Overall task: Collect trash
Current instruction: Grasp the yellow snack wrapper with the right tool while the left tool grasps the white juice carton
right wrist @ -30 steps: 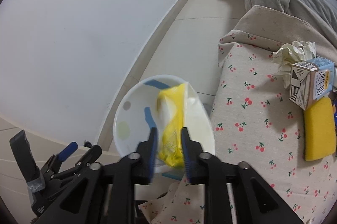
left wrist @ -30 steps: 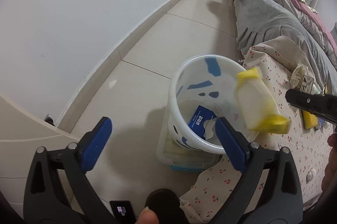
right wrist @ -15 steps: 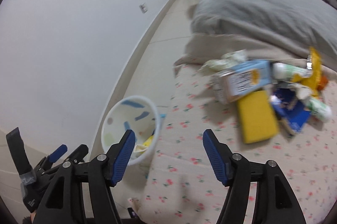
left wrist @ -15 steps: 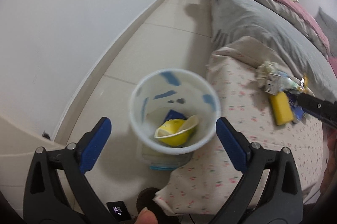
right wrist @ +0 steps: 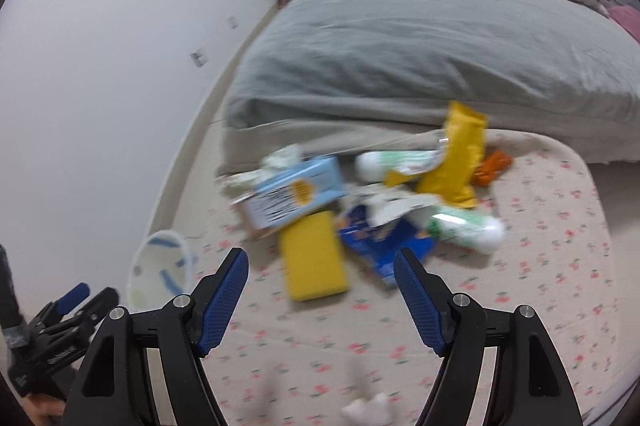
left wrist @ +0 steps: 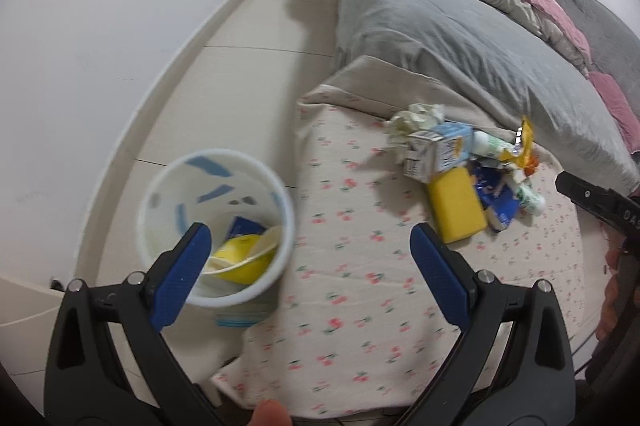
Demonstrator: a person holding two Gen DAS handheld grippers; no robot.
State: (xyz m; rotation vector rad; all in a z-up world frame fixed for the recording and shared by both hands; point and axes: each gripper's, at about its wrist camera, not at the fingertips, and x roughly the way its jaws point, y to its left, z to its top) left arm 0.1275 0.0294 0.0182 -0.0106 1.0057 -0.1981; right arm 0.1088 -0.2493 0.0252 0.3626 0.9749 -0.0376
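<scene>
Left gripper (left wrist: 306,254) jaws apart, empty. Right gripper (right wrist: 320,276) jaws opening, nothing between them.

White plastic bin with blue marks (left wrist: 216,234) stands on tiled floor (left wrist: 248,26) beside cherry-print cloth surface (left wrist: 360,286); one yellow wrapper (left wrist: 240,260) inside.

Trash heap on cloth: one yellow sponge block (right wrist: 314,262), one pale-blue carton (right wrist: 296,194), two green-white tubes (right wrist: 466,228), one yellow pouch (right wrist: 460,158), one blue packet (right wrist: 384,238), crumpled tissue (left wrist: 416,116).

Grey bedding (right wrist: 420,50) behind the heap.

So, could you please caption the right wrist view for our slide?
Right gripper, opening and empty, above a trash pile including a yellow sponge on the cherry-print cloth.
</scene>
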